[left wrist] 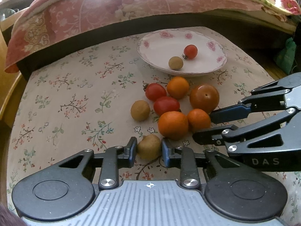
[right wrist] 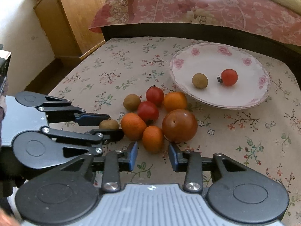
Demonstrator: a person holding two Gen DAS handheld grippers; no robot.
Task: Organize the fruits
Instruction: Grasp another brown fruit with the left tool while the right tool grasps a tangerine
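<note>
Fingers (left wrist: 131,151) hide brown fruit (left wrist: 149,148) sides.

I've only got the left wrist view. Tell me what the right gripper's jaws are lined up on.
Observer: The right gripper is open. A small orange sits just ahead of the gap between its jaws, not gripped.
Operator: Now give me a side look at my own grasp.
Observer: From the right wrist view, the longan sits between the two fingers of the left gripper, low near the tablecloth.
Operator: Report what's beyond the table's left edge.
Observer: A wooden cabinet stands there against the wall.
</note>
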